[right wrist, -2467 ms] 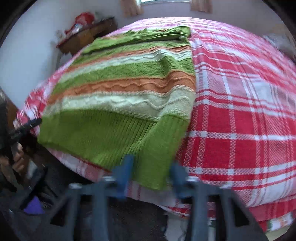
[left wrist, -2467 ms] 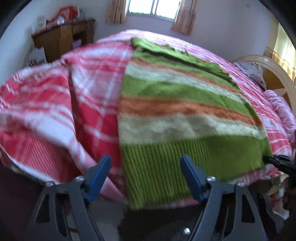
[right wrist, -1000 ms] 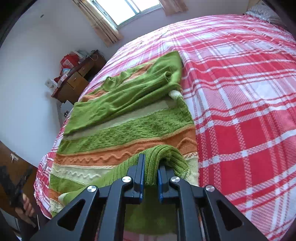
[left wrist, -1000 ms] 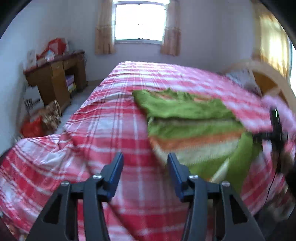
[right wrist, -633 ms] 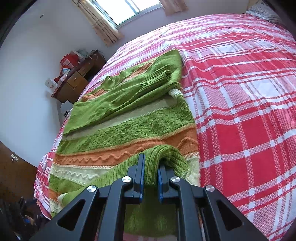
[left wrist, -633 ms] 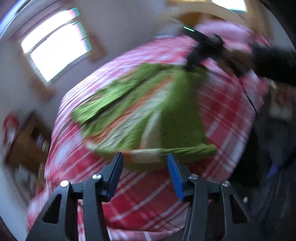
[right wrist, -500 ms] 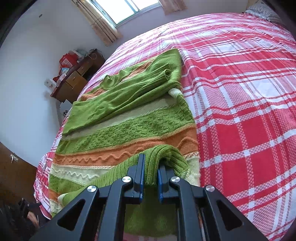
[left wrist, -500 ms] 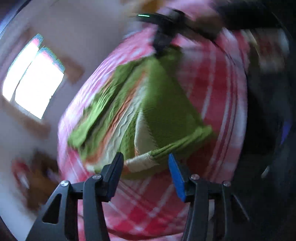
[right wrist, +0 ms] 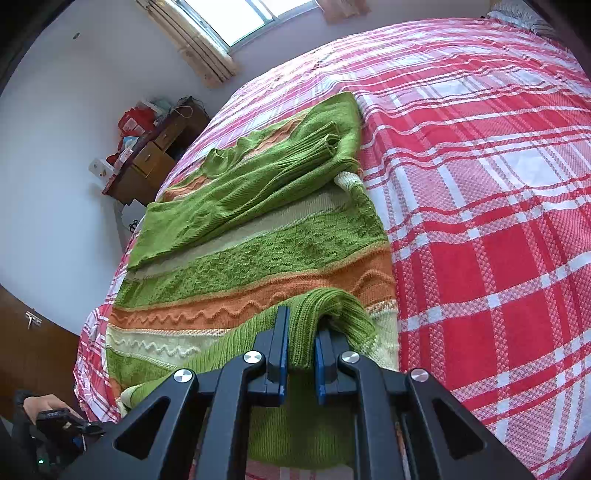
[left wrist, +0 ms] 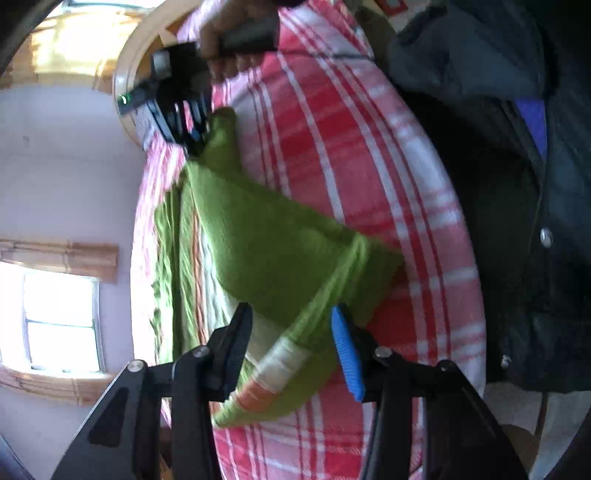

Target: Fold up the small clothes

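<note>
A green knit sweater (right wrist: 258, 240) with orange and cream stripes lies flat on the red plaid bed cover (right wrist: 480, 184), its sleeves folded across the chest. My right gripper (right wrist: 299, 347) is shut on a raised fold of the ribbed green hem. In the left wrist view, which is rolled sideways, the same sweater (left wrist: 258, 240) stretches from the right gripper (left wrist: 195, 140) down to my left gripper (left wrist: 291, 343). The left jaws are closing, and the other hem corner lies between them with gaps on both sides. A hand holds the left gripper (right wrist: 59, 417) at the bed's edge.
A cluttered wooden desk (right wrist: 155, 147) stands by the far wall under a curtained window (right wrist: 236, 14). The person's dark jacket (left wrist: 517, 184) fills the side by the bed edge. A pale curved headboard (left wrist: 125, 74) is behind the right gripper. A brown door (right wrist: 29, 350) is at left.
The left wrist view has rolled about a quarter turn and dropped toward the sweater; its near hem corner now sits between the left jaws. The right gripper has kept still, still gripping the hem.
</note>
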`<state>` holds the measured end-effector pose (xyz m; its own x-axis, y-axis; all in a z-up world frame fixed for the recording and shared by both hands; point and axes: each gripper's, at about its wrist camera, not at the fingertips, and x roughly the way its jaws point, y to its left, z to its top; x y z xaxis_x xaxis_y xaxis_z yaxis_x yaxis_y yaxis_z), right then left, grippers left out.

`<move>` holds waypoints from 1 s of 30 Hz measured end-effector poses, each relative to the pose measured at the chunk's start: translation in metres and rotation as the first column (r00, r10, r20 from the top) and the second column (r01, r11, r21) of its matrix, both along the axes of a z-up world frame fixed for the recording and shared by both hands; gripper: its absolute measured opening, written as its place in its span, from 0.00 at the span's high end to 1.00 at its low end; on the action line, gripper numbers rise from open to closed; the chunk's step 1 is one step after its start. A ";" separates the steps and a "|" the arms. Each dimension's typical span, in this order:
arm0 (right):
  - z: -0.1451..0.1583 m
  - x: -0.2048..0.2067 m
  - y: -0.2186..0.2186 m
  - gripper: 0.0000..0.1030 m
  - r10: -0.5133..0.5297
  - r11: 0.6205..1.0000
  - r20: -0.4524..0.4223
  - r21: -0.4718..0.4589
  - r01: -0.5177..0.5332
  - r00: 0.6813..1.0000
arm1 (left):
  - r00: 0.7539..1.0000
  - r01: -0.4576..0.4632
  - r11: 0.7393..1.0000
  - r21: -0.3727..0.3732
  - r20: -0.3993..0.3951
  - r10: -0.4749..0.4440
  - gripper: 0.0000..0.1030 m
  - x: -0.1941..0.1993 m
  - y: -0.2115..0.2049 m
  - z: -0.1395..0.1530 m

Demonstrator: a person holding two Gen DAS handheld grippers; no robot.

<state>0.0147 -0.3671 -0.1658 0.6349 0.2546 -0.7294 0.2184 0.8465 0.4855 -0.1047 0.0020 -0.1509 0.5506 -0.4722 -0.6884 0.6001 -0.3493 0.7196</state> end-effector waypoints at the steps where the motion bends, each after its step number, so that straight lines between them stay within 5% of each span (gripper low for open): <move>1: 0.000 0.000 0.000 0.89 -0.001 1.000 -0.001 0.000 0.001 1.000 | 1.000 0.023 0.999 0.024 0.008 -0.023 0.53 0.000 -0.002 -0.003; 5: 0.000 0.000 0.000 0.89 -0.003 1.000 -0.001 0.000 0.003 1.000 | 0.998 0.067 0.986 0.151 -0.006 -0.067 0.54 0.004 -0.010 -0.022; 8: -0.001 0.000 -0.001 0.89 -0.007 1.000 0.002 0.005 0.007 1.000 | 0.997 0.059 0.990 0.130 -0.055 -0.052 0.56 0.011 -0.014 -0.023; 12: -0.003 0.000 -0.002 0.89 -0.011 1.000 0.004 0.016 0.011 1.000 | 0.977 -0.019 0.987 0.161 -0.208 0.052 0.97 0.020 -0.017 -0.020; 17: -0.004 -0.004 -0.003 0.89 -0.023 0.999 0.012 0.026 0.023 1.000 | 0.945 -0.162 0.986 0.049 -0.280 0.169 0.98 0.023 -0.021 -0.020; 20: -0.003 -0.007 -0.004 0.89 -0.027 0.999 0.018 0.035 0.026 0.999 | 0.876 -0.307 0.952 -0.017 -0.397 0.275 0.90 0.044 -0.020 -0.003; 23: 0.007 -0.014 -0.007 0.89 -0.046 0.996 0.043 0.081 0.043 0.998 | 0.793 -0.469 0.879 -0.083 -0.478 0.378 0.89 0.072 -0.007 0.016; 24: 0.013 -0.017 -0.007 0.88 -0.049 0.995 0.061 0.090 0.043 0.997 | 0.771 -0.514 0.851 -0.104 -0.491 0.406 0.84 0.079 0.002 0.022; 25: 0.023 -0.022 -0.004 0.87 -0.040 0.995 0.093 0.090 0.031 0.995 | 0.761 -0.543 0.830 -0.124 -0.490 0.425 0.68 0.082 0.010 0.025; 26: 0.035 -0.029 0.003 0.81 -0.021 0.997 0.137 0.076 0.010 0.990 | 0.751 -0.571 0.809 -0.143 -0.489 0.444 0.57 0.086 0.021 0.026; 27: 0.048 -0.037 0.012 0.64 0.006 0.998 0.179 0.054 -0.016 0.984 | 0.740 -0.599 0.783 -0.170 -0.491 0.459 0.39 0.088 0.031 0.029; 29: 0.065 -0.052 0.040 0.29 0.083 0.994 0.254 0.043 -0.097 0.964 | 0.731 -0.621 0.756 -0.206 -0.501 0.464 0.36 0.087 0.049 0.035; 30: 0.069 -0.055 0.053 0.27 0.131 0.988 0.273 0.046 -0.149 0.953 | 0.727 -0.630 0.745 -0.218 -0.504 0.467 0.36 0.086 0.055 0.036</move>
